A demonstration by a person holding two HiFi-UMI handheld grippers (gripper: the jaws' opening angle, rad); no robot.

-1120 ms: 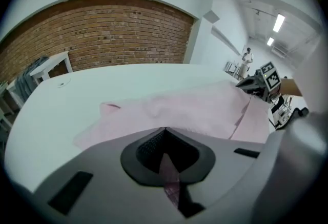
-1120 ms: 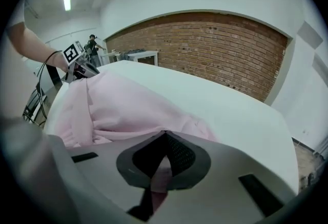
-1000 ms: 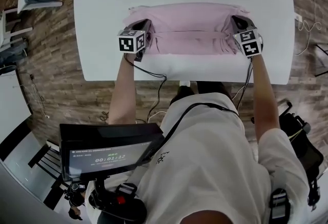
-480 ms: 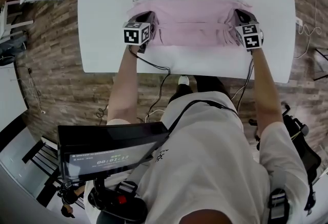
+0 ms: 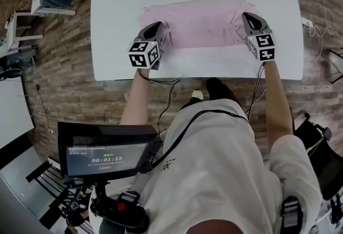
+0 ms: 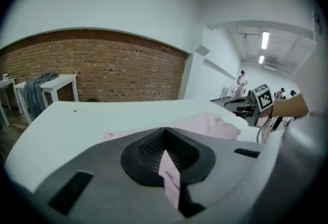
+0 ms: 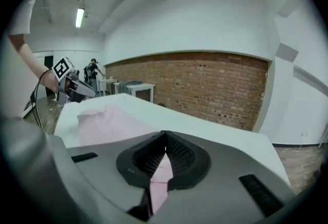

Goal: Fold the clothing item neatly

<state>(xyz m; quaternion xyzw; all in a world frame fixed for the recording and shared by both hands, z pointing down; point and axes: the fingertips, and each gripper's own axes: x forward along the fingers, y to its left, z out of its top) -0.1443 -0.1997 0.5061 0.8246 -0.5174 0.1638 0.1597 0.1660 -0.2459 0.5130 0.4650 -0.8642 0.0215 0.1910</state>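
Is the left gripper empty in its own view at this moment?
No, the left gripper has its jaws closed on a fold of the pink garment, which sticks out between them.

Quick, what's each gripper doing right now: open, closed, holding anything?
Left gripper: closed on an edge of the pink garment.
Right gripper: closed on the other end of the pink garment.
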